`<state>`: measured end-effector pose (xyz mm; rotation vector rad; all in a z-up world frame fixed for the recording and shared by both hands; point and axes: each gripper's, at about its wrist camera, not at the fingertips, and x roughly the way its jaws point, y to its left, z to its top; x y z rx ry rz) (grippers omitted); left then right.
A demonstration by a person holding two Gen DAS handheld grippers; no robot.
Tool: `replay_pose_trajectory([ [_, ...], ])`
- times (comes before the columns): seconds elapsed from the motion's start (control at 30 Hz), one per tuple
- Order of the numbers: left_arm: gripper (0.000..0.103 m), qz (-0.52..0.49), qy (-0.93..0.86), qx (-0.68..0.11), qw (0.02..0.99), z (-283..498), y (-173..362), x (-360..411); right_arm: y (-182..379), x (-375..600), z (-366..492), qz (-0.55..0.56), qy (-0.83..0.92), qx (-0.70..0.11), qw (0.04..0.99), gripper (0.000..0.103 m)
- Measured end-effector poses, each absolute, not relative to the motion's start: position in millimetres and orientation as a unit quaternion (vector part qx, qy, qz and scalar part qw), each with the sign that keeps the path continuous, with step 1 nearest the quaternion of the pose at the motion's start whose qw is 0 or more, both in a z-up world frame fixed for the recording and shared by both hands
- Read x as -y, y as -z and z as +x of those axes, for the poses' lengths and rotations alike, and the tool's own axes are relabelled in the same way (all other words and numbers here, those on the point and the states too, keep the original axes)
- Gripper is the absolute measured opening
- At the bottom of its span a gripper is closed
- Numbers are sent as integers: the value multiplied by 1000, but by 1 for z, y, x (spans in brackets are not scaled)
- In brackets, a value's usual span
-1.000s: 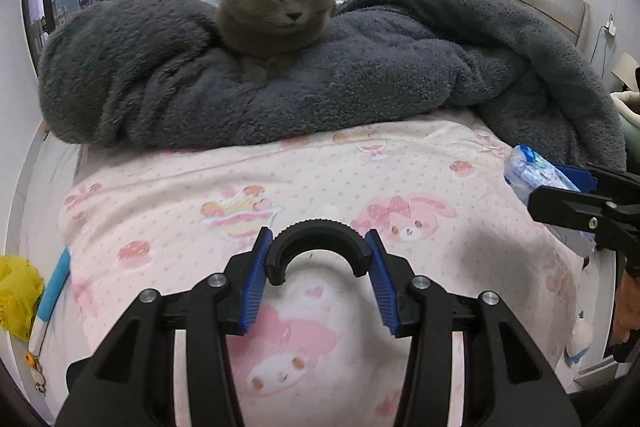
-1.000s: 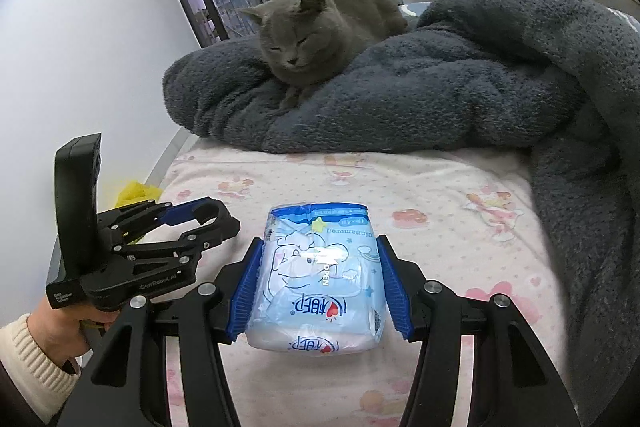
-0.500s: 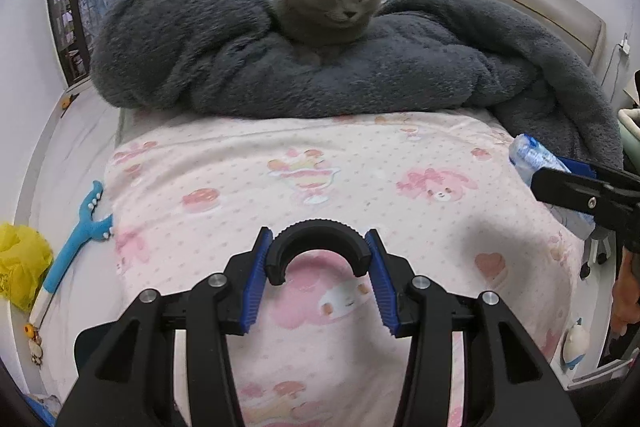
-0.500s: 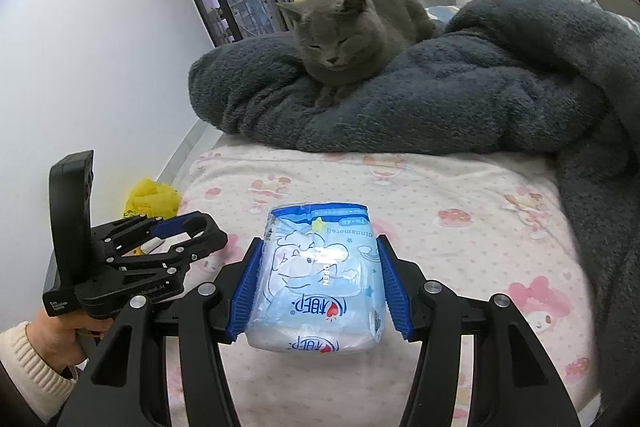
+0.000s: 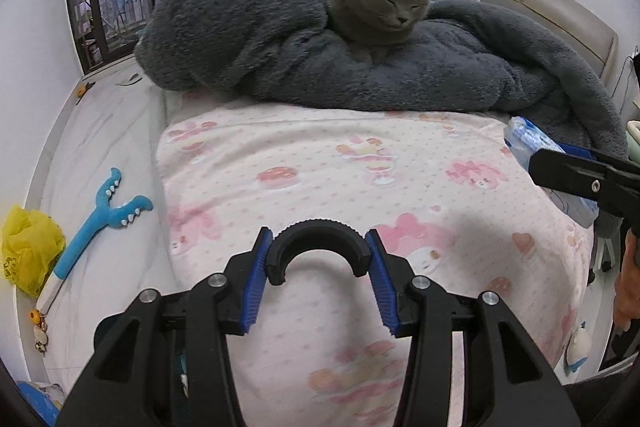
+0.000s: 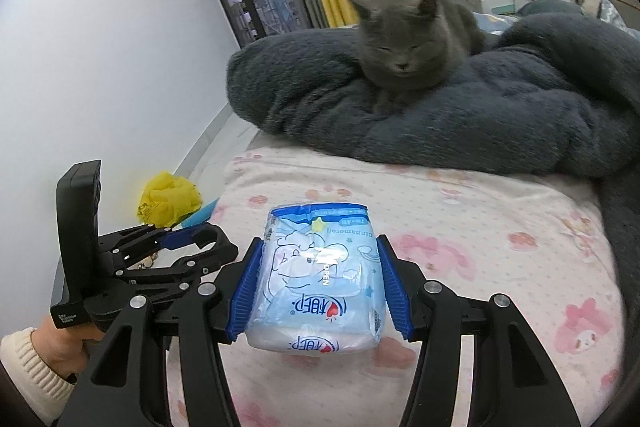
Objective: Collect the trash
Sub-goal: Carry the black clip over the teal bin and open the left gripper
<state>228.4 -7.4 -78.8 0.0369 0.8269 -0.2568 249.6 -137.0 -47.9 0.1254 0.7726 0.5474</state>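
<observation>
Right tongs (image 6: 318, 277) clamp a blue tissue pack (image 6: 320, 279); left tongs (image 5: 319, 259) grip a black curved clip (image 5: 319, 241).

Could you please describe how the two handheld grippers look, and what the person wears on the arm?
Both the left gripper and the right gripper are matte black plastic frames with silver bolt heads and ribbed blue pads on the inner faces of the fingers. The left one has an upright black handle with small white lettering. The sleeve has a cream ribbed knit cuff. No cables are visible.
</observation>
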Motion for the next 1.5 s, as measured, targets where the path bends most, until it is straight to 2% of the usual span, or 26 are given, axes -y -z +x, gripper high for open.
replay_pose_trajectory([
  [0.83,50,-25,62,-428,901,211,92,-100,40,28,252,22,-318,-370,872,57],
  [1.5,50,-82,7,-527,846,191,152,-192,52,-76,237,-30,-371,-385,845,57],
])
